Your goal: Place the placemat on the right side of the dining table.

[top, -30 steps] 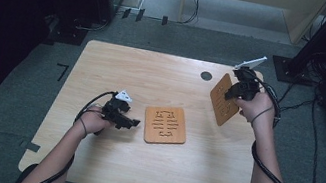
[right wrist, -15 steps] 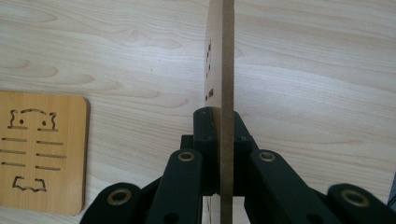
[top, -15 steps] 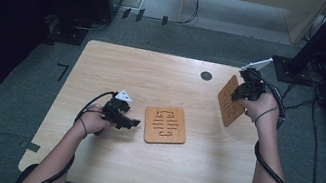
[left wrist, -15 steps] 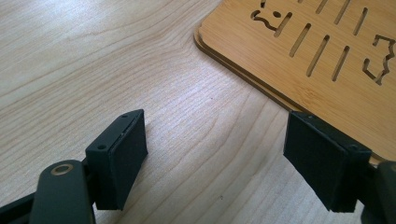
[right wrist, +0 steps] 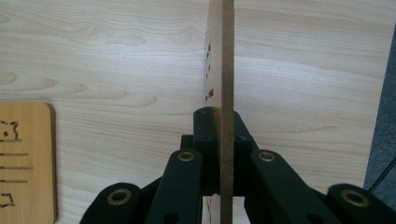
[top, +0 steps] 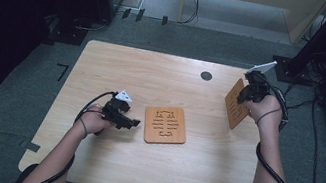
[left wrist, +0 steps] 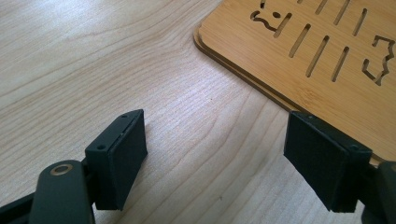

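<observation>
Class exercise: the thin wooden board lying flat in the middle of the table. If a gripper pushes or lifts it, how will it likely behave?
The flat board looks thin and rigid, so it should probably stay stiff rather than flop. Lying flat on the smooth table, it would likely slide, not tip. Its cut-out slots suggest it is fairly light, as the matching board pinched by the right gripper hints.

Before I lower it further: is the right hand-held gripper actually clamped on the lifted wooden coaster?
Touching. In the right gripper view, the right hand-held gripper has both pads pressed flat against the edge-on wooden coaster, with no gap on either side.
</observation>
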### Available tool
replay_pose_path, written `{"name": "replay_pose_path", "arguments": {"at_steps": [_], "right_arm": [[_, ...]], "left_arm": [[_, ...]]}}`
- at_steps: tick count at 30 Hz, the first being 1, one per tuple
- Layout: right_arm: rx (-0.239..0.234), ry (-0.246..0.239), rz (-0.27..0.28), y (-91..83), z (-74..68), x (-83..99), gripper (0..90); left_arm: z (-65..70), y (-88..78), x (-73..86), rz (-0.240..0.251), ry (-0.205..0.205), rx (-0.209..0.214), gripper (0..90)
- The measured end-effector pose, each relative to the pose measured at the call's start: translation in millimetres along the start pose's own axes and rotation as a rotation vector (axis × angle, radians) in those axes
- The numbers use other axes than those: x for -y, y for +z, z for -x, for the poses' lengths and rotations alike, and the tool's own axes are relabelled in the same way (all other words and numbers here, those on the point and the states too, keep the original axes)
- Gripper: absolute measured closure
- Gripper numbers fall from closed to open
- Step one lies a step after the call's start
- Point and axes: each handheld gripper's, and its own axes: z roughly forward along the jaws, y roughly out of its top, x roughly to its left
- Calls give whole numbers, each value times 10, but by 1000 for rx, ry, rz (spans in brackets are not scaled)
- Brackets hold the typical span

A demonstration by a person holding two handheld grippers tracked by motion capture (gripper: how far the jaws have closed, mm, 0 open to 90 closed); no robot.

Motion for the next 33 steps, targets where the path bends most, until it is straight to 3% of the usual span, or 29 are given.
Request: {"name": "replay_pose_path", "arguments": {"at_steps": [10, 15, 17, 33], "right_arm": [[-9, 44, 0, 25, 120, 2, 874], [23, 85, 5, 48, 170, -1, 874], [-6, 107, 1, 67, 230, 4, 873], [-46, 111, 30, -44, 319, 15, 836]], "left_arm": [[1, 1, 0, 1, 1, -1, 203], [3, 2, 1, 1, 2, -1, 202], [4, 2, 0, 1, 4, -2, 202], [16, 10, 0, 1, 11, -3, 194]]}}
